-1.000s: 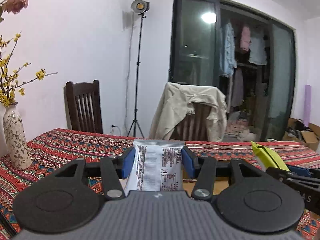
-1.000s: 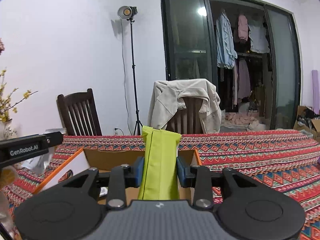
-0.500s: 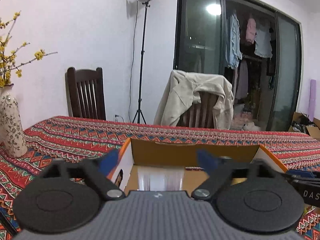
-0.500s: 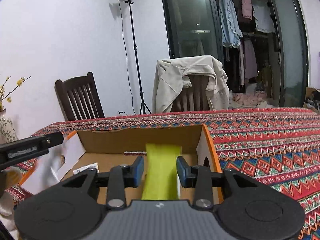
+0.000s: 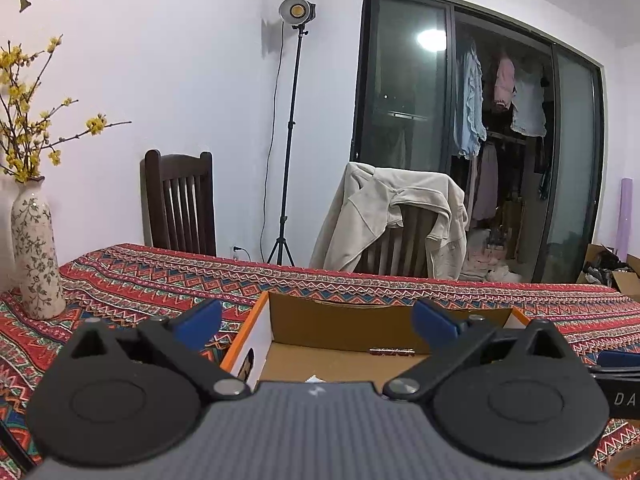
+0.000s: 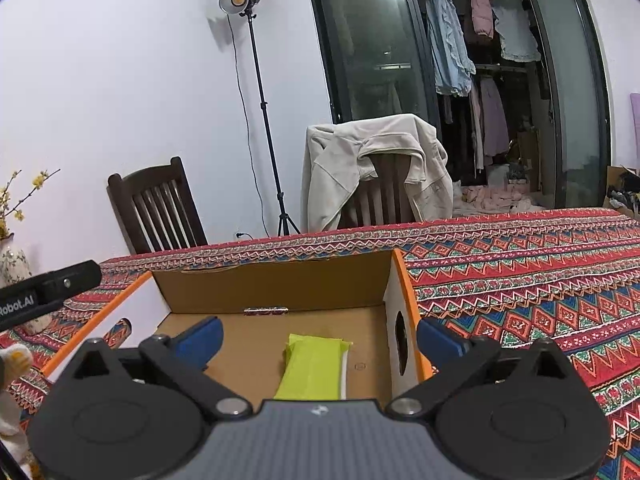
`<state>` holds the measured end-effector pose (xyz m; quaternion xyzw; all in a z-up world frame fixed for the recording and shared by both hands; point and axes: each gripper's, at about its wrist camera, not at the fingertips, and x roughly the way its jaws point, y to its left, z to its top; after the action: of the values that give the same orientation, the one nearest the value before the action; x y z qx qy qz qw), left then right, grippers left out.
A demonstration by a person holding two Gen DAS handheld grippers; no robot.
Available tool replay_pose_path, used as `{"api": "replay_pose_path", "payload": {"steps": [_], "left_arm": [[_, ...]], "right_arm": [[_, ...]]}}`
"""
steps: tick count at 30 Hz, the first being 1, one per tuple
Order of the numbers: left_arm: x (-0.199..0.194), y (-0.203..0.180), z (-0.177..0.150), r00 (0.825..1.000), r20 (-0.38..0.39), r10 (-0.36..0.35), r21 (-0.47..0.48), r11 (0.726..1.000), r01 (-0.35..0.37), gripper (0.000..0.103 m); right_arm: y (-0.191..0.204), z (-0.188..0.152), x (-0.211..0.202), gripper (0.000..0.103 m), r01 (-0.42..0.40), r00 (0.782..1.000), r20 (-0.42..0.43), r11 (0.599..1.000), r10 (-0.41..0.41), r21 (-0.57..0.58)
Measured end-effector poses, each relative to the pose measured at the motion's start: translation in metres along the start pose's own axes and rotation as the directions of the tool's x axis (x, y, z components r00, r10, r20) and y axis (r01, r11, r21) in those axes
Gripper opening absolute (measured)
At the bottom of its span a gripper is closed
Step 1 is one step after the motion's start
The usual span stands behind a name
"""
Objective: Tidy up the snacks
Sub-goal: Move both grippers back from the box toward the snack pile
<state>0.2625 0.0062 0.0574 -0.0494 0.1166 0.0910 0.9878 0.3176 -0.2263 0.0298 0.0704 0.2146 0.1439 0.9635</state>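
An open cardboard box [image 5: 256,320] with an orange rim stands on the patterned tablecloth. My left gripper [image 5: 317,318] hangs over its near side, its jaws opening wide with nothing between them. Only a white corner of a snack packet [image 5: 316,379] peeks out below it. My right gripper [image 6: 320,337] is over the same box [image 6: 404,280], its jaws also opening. The lime-green snack packet [image 6: 316,364] lies loose and flat on the box floor between the fingers, clear of both pads. A small dark stick packet [image 6: 266,311] rests against the box's far wall.
A flowered vase [image 5: 36,256] with yellow blossoms stands at the table's left. Behind the table are a dark wooden chair [image 5: 180,208], a chair draped with a beige jacket [image 5: 392,220] and a lamp stand [image 5: 290,140]. Patterned cloth [image 6: 540,272] stretches to the right of the box.
Both grippers sank toward the box and spread their jaws. The white packet left the left jaws and dropped into the box. The green packet left the right jaws and now lies flat.
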Motion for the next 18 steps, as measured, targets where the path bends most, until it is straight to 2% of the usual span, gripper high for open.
{"api": "replay_pose_path", "payload": {"steps": [6,12,18], "left_arm": [[-0.024,-0.001,0.006,0.999,0.02,-0.033,-0.002,0.999,0.033,0.103],[-0.06,0.003,0.015,0.998,0.048,-0.051,-0.009,0.999,0.052,0.103],[-0.095,0.012,0.004,0.997,0.057,-0.058,0.002,0.998,0.058,0.103]], "right_arm": [[0.006,0.001,-0.022,0.103,0.001,0.999,0.044,1.0,0.0,-0.026],[0.009,0.0,-0.061,0.103,-0.012,0.994,0.108,1.0,0.015,-0.022],[0.013,-0.01,-0.104,0.103,-0.044,0.987,0.152,0.998,0.051,-0.054]]}}
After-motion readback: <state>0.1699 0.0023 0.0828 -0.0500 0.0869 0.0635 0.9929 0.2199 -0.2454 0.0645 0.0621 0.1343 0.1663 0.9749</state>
